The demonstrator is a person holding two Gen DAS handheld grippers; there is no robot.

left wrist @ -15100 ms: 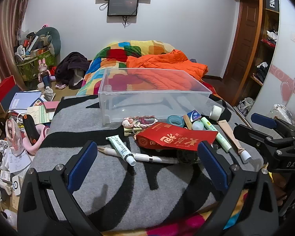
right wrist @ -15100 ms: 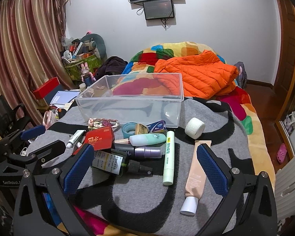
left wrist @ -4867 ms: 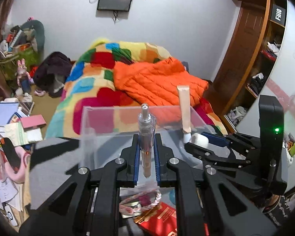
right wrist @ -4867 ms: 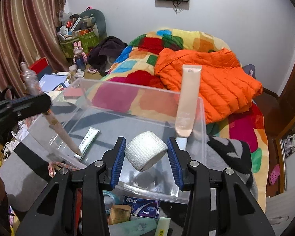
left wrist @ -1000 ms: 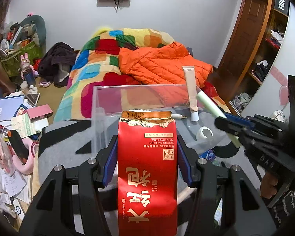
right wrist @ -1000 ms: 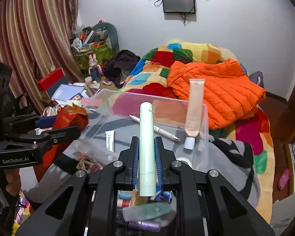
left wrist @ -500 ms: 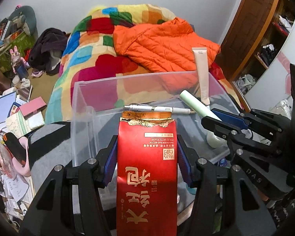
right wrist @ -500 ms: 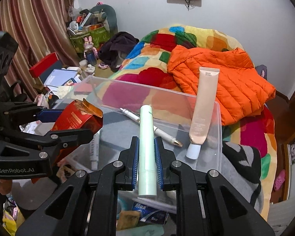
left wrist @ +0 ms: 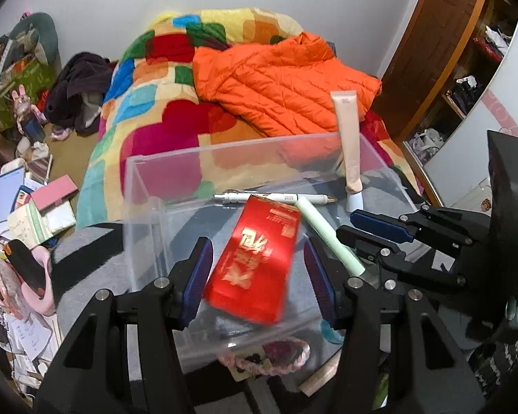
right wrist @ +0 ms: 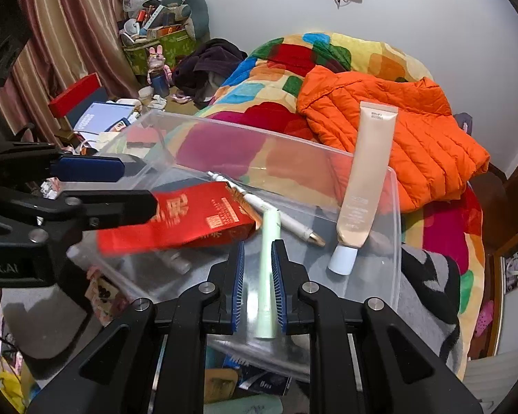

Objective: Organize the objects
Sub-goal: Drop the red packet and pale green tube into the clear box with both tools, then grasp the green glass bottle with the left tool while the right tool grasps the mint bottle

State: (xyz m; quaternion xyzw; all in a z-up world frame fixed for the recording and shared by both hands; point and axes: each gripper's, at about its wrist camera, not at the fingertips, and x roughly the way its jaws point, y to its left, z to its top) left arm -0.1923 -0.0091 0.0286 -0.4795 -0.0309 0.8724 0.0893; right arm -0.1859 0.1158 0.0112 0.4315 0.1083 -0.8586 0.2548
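The left gripper (left wrist: 257, 270) had its jaws spread, the red packet (left wrist: 257, 258) between them but clear of both pads, tilted and blurred as though dropping into the clear plastic bin (left wrist: 138, 186). The right gripper (right wrist: 257, 286) had its jaws pinched on a pale green tube (right wrist: 267, 276), its far end reaching over the near wall of the bin. The step in hand looked like depositing both items. Next, the right jaws would need to part so the tube could slide in beside the packet, without landing on the white pen (right wrist: 262, 207).

The packet was flat, glossy cardboard with gold lettering and a torn end; the tube slim, smooth and round. A beige squeeze tube (right wrist: 366, 186) with a white cap stood on its cap against the bin's right wall. The bin was rigid, transparent and straight-sided, resting on a grey-and-black blanket (left wrist: 86, 276) on the bed.
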